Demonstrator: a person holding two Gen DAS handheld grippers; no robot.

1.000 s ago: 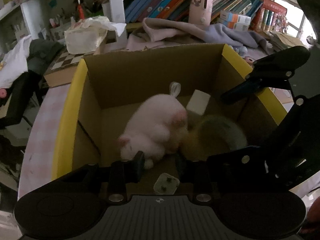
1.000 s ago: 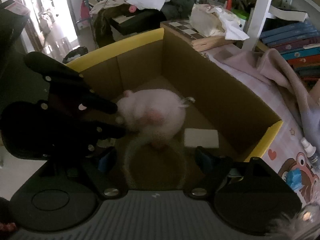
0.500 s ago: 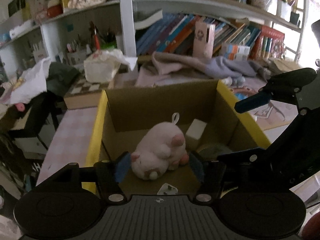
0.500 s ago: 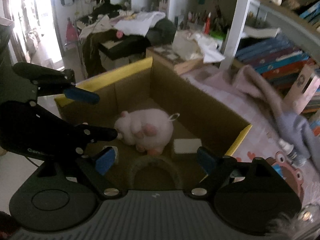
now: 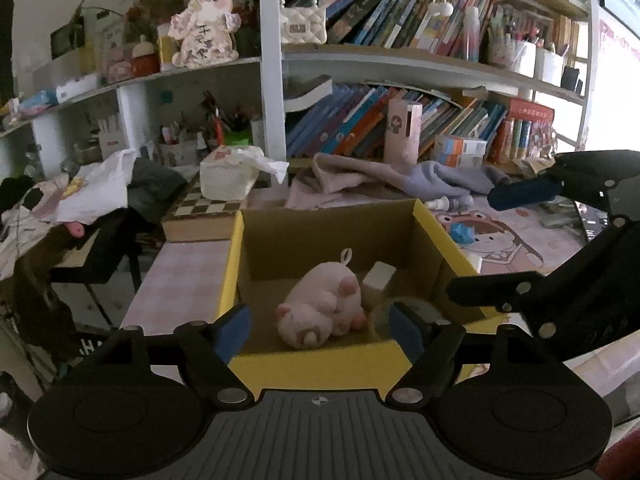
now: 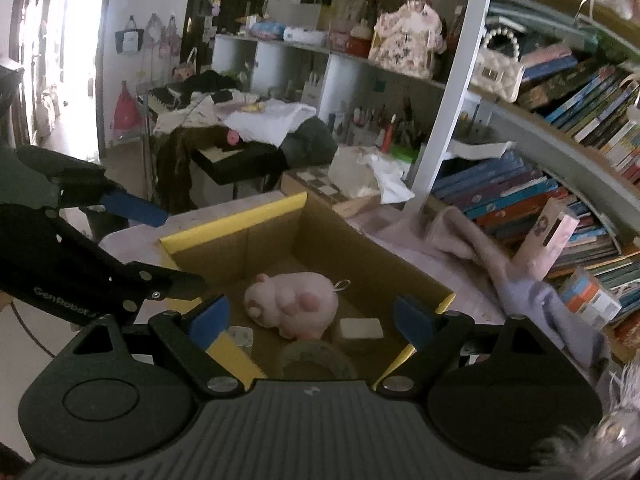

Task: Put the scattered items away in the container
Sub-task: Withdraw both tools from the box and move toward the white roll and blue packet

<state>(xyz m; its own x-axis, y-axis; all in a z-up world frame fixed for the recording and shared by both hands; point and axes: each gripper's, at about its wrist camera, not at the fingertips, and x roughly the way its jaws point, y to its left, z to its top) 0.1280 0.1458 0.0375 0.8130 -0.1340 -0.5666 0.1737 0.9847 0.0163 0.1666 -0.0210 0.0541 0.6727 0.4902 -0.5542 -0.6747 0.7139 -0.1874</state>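
Blue-padded fingers of the left gripper are opening, empty, above the yellow-rimmed cardboard box where a pink plush pig lies. Beside it, the right gripper hangs wide and empty over the box's near corner, on a cluttered pink desk below bookshelves.

One cardboard box, one pink plush pig, one white block, two tongs.

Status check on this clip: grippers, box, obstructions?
Left gripper opening, empty; right gripper open, empty. Pink plush pig lies inside cardboard box. Nothing blocking.
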